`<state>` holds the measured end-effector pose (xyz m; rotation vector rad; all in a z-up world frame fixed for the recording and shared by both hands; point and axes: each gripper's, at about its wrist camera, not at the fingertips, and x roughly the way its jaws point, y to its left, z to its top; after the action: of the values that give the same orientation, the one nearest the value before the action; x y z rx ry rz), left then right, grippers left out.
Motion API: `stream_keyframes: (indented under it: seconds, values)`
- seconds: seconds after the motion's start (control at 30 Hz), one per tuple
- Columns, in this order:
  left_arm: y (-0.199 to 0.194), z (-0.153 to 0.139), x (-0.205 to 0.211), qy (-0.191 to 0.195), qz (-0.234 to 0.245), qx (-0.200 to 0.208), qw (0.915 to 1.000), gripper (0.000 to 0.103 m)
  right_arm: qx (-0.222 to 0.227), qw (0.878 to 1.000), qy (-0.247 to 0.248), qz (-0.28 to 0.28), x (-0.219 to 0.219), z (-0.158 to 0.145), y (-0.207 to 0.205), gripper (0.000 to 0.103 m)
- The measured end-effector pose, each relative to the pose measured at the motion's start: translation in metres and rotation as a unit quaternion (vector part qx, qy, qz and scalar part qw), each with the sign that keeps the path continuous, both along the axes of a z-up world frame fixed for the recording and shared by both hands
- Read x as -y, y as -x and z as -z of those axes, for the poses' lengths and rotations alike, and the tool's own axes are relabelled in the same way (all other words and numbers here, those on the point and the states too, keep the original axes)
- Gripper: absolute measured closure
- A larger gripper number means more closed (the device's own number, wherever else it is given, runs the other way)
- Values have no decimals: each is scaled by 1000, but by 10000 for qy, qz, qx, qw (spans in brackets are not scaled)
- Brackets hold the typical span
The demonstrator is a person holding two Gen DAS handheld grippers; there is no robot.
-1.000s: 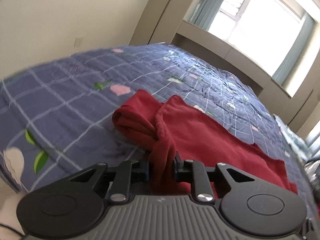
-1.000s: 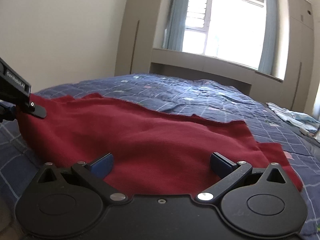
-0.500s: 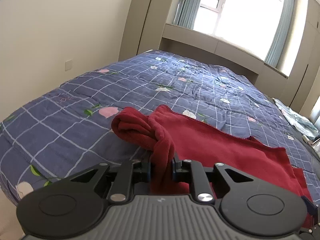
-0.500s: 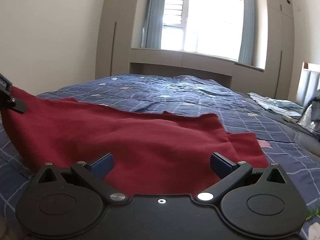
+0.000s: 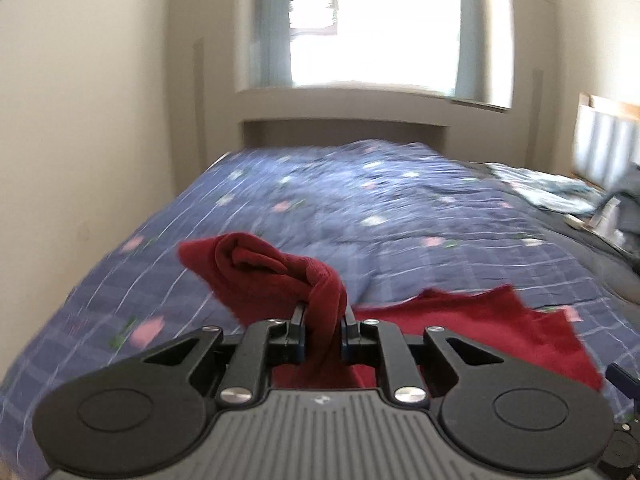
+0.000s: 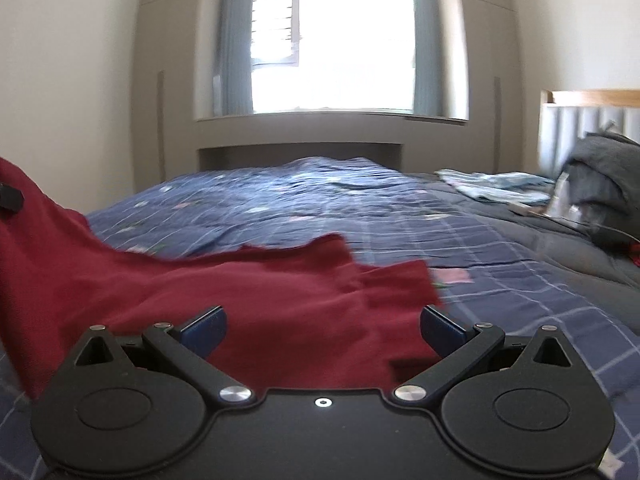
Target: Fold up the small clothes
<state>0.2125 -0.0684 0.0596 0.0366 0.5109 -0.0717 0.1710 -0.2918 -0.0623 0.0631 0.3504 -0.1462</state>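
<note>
One red garment (image 5: pixel 460 328), left gripper (image 5: pixel 323 332) clamped on its bunched end, right gripper (image 6: pixel 322 330) spread wide, holding nothing

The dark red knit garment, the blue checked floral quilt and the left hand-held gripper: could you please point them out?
dark red knit garment (image 6: pixel 280 300), right wrist view, flat middle.
blue checked floral quilt (image 5: pixel 400 216), left wrist view, bare centre.
left hand-held gripper (image 5: pixel 323 320), left wrist view, between fingertips.

Left tool (image 5: pixel 323 334): black linkage arms, silver screws, two round black discs, grey ribbed housing with a small logo. Right tool (image 6: pixel 323 326): same black linkage and discs, blue finger pads (image 6: pixel 204 326), smooth black housing with a small white-ringed hole.
</note>
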Motion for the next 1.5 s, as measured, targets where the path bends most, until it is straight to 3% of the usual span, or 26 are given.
stream_keyframes:
  seconds: [0.13,0.27,0.4,0.53,0.6,0.67,0.73,0.87,0.97,1.13,1.2,1.27,1.4,1.5]
  values:
    - [3,-13,60,-330,902,259,9950,88,45,9986,-149,514,29,0,4,0]
    - [12,-4,116,-628,1876,231,9800,88,15,9937,-330,1072,59,3,10,0]
    - [18,24,150,-744,2473,-65,9661,88,-62,9857,-525,1597,87,9,16,1]
    - [23,48,155,-563,2651,-514,9612,86,-115,9785,-763,1915,109,17,21,0]
    - [29,52,151,-514,2655,-566,9611,79,-133,9764,-889,1962,115,20,22,1]
    - [34,53,145,-425,2707,-548,9602,55,-135,9763,-919,1953,116,21,20,0]
    - [40,54,141,-342,2756,-517,9593,44,-140,9777,-869,1905,114,21,19,1]
    - [47,60,142,-512,2666,-378,9617,35,-124,9792,-895,1815,112,21,18,1]
    - [55,64,140,-603,2548,-326,9646,35,-56,9812,-1071,1605,114,20,19,1]
    - [67,67,135,-542,2497,-36,9668,36,94,9874,-1376,775,123,6,19,1]
    - [67,70,136,-523,2524,-23,9662,44,212,9888,-1406,463,129,-4,18,1]
    - [66,72,137,-524,2606,-47,9640,57,146,9880,-1540,-45,139,-13,9,1]
    - [65,75,142,-473,2726,-17,9610,72,-296,9800,-1746,-905,150,-33,-30,1]
    - [67,78,144,-453,2724,1,9611,81,-651,9698,-1903,-1379,146,-38,-70,9]
